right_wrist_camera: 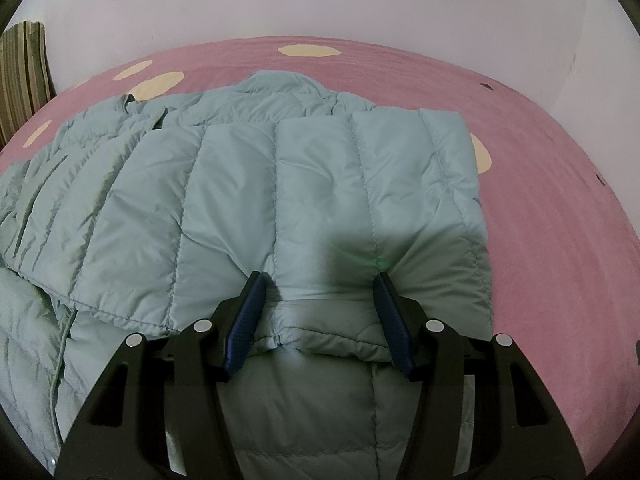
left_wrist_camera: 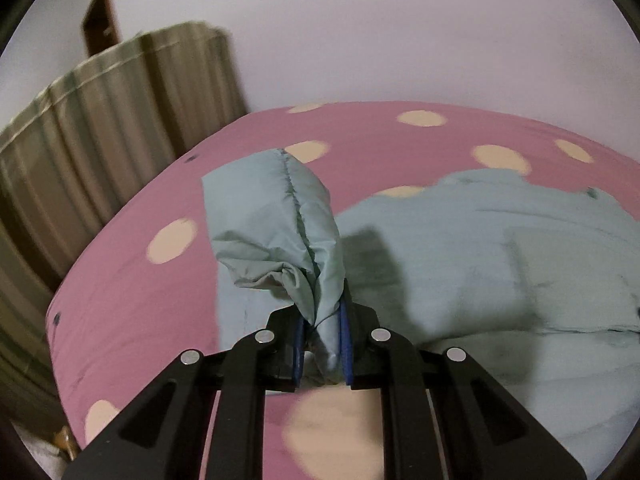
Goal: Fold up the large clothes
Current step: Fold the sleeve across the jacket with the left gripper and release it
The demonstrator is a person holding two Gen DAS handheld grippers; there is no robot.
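A pale green quilted puffer jacket lies spread on a pink bed sheet with cream dots. My left gripper is shut on a bunched part of the jacket, a sleeve or edge, and holds it lifted above the bed; the rest of the jacket lies to its right. My right gripper is open, its blue pads either side of a folded panel's hem, resting low on the jacket.
The bed fills both views, with a pale wall behind it. A striped curtain and a dark door stand to the left, beyond the bed's edge. The curtain also shows in the right wrist view.
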